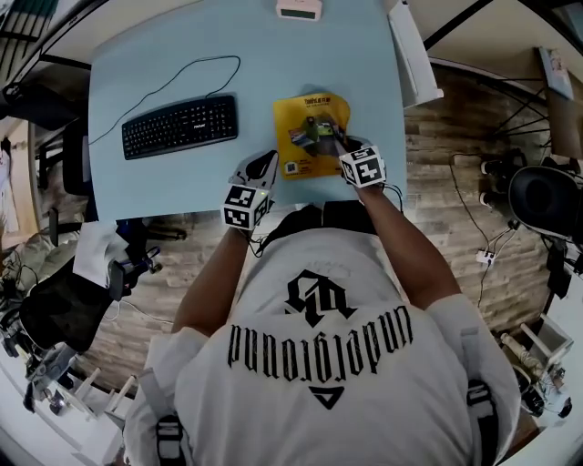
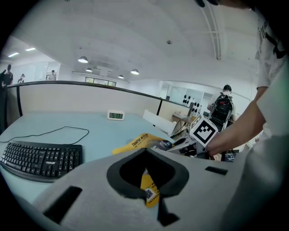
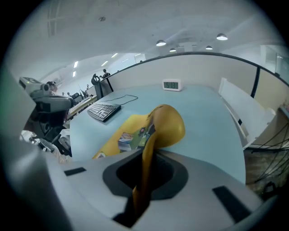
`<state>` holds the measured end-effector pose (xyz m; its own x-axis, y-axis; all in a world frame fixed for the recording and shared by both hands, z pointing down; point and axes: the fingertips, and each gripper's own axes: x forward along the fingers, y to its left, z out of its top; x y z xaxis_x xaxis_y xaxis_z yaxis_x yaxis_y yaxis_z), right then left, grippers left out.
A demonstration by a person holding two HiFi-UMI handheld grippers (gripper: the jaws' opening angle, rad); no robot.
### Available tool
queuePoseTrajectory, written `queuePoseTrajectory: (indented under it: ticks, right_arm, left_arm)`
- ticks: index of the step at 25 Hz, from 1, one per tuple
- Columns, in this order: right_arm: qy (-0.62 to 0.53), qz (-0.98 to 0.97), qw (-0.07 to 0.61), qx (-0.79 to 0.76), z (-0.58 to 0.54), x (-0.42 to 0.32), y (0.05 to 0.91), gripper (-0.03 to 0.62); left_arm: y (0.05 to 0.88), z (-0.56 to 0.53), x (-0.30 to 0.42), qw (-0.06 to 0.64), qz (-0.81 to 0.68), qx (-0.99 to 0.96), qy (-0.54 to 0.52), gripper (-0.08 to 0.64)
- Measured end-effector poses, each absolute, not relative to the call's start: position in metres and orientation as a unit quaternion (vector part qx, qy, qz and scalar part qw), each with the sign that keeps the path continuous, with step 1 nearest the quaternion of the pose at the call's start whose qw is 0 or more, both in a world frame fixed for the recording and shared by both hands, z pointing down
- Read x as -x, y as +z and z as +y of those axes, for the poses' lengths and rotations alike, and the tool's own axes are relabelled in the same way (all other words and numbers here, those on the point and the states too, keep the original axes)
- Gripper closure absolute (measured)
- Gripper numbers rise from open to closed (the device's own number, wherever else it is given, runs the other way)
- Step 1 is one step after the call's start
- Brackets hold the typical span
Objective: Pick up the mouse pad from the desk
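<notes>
At a pale blue tabletop (image 1: 173, 68), the fingers of your right gripper (image 1: 335, 136) are clamped on the near right edge of the yellow mouse pad (image 1: 308, 116). The right gripper view shows that edge pinched upright in the slit between them, with the sheet curling up off the surface in a rounded fold. The fingers of your left gripper (image 1: 266, 164) are drawn together at the pad's near left corner, and the left gripper view shows a yellow strip with a small square code label caught in the narrow gap between them. The rest of the pad lies on the tabletop, close to the near edge and about midway across. A black keyboard (image 1: 179, 126) sits to its left, well apart. A small digital clock (image 1: 299, 10) stands at the far edge against a low partition (image 2: 67, 97). A long white panel (image 1: 414, 55) lies along the tabletop's right side, above wood-patterned floor (image 1: 455, 118). Beyond is an open office with round ceiling lights (image 2: 82, 59), and a person with a backpack (image 2: 223, 106) stands past your right arm (image 1: 401, 237), which reaches across the left gripper's view.
</notes>
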<state>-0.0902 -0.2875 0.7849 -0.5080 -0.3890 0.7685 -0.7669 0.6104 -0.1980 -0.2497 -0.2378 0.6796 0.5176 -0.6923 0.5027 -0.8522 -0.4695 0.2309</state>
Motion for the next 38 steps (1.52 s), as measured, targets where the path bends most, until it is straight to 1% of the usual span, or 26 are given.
queuePoseTrajectory:
  ticks: [7, 14, 20, 27, 38]
  right_arm:
    - [0.267, -0.847, 0.317, -0.334, -0.271, 0.106, 0.746, 0.568]
    - [0.273, -0.866, 0.263, -0.326, -0.252, 0.122, 0.694, 0.568]
    - [0.256, -0.882, 0.225, -0.325, -0.240, 0.121, 0.647, 0.568]
    - [0.226, -0.892, 0.193, -0.341, -0.227, 0.102, 0.594, 0.568]
    - [0.190, -0.901, 0.162, -0.356, -0.203, 0.054, 0.536, 0.568]
  left_arm:
    - [0.653, -0.228, 0.251, 0.214, -0.461, -0.848, 0.150, 0.552]
    - [0.615, -0.212, 0.253, 0.206, -0.462, -0.855, 0.110, 0.552]
    - [0.589, -0.204, 0.247, 0.183, -0.450, -0.868, 0.101, 0.552]
    - [0.561, -0.200, 0.234, 0.169, -0.436, -0.881, 0.080, 0.552]
    - [0.532, -0.187, 0.199, 0.147, -0.424, -0.891, 0.073, 0.552]
